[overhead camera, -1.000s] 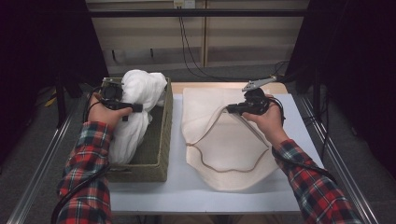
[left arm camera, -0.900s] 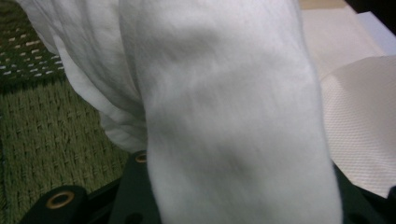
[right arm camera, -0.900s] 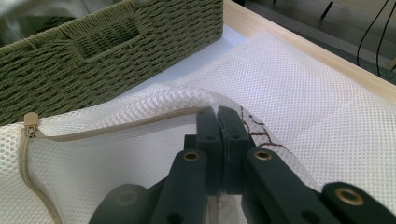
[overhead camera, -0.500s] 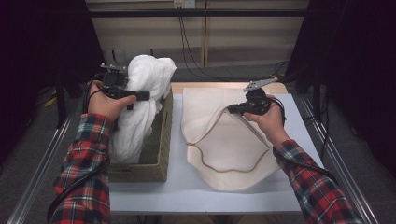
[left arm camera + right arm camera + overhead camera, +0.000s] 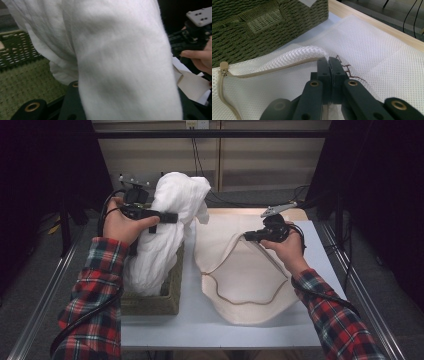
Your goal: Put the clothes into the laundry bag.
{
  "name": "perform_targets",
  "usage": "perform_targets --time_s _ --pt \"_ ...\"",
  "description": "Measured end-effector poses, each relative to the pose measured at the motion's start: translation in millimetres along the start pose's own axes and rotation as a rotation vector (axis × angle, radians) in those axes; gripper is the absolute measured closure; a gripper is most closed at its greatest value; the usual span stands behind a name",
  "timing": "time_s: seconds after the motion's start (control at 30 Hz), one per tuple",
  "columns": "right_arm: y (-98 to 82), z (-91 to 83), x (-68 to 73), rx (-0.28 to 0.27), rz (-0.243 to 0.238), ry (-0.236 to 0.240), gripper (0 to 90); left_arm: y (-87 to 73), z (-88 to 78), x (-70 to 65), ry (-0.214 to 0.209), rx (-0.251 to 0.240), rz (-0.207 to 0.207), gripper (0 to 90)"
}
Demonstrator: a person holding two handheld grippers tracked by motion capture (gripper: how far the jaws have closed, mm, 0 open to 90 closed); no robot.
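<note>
The left gripper (image 5: 170, 216) is clenching a white towel (image 5: 167, 235) near its top, the jaws pinching a fold of the cloth; in the left gripper view the towel (image 5: 120, 65) is draping over the jaws and hiding their tips. The towel is hanging down from the grip in a long bundle, its lower end sitting inside a woven basket (image 5: 165, 300) at the left of the table (image 5: 200, 325). The top of the towel is bulging above the gripper, well over the basket rim. The basket's green weave (image 5: 22, 75) is showing behind and below the cloth.

The right gripper (image 5: 248, 236) is clamping the edge of a mesh bag (image 5: 250, 285), its jaws pressed tight together on the fabric right at the zipper line (image 5: 287, 66). In the right gripper view the jaws are meeting on the raised lip of the bag (image 5: 372, 50), lifting it a little off the table so the mouth is gaping. The tan zipper is running in a loop around the opening, with its pull (image 5: 223, 65) lying at the far end. The bag is lying flat just beside the basket (image 5: 262, 27), on the right half of the table.
</note>
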State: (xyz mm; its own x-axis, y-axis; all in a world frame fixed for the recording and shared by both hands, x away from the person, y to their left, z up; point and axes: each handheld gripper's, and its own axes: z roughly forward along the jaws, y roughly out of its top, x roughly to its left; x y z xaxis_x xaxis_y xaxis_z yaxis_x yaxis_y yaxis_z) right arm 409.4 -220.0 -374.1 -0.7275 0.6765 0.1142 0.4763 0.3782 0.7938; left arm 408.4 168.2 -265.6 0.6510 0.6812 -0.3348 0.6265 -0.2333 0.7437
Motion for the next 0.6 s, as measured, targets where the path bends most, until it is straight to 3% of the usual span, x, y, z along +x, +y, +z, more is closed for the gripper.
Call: perform_targets --time_s 0.1,0.2,0.37,0.6 --pt "-1.6 0.2 -0.4 0.003 0.01 -0.003 88.9 1.8 0.0 -6.4 -0.031 0.005 0.005 59.9" --pt "-2.1 0.4 -2.2 0.002 0.01 0.0 88.9 2.9 0.7 -15.0 -0.043 0.022 0.043 59.9" --pt "-3.0 1.4 -4.9 0.001 0.025 -0.008 88.9 4.6 1.4 -25.8 -0.095 0.033 0.073 59.9" --pt "-5.5 3.6 -7.5 0.011 0.02 -0.017 88.9 4.1 1.5 -32.0 -0.164 0.051 0.087 59.9"
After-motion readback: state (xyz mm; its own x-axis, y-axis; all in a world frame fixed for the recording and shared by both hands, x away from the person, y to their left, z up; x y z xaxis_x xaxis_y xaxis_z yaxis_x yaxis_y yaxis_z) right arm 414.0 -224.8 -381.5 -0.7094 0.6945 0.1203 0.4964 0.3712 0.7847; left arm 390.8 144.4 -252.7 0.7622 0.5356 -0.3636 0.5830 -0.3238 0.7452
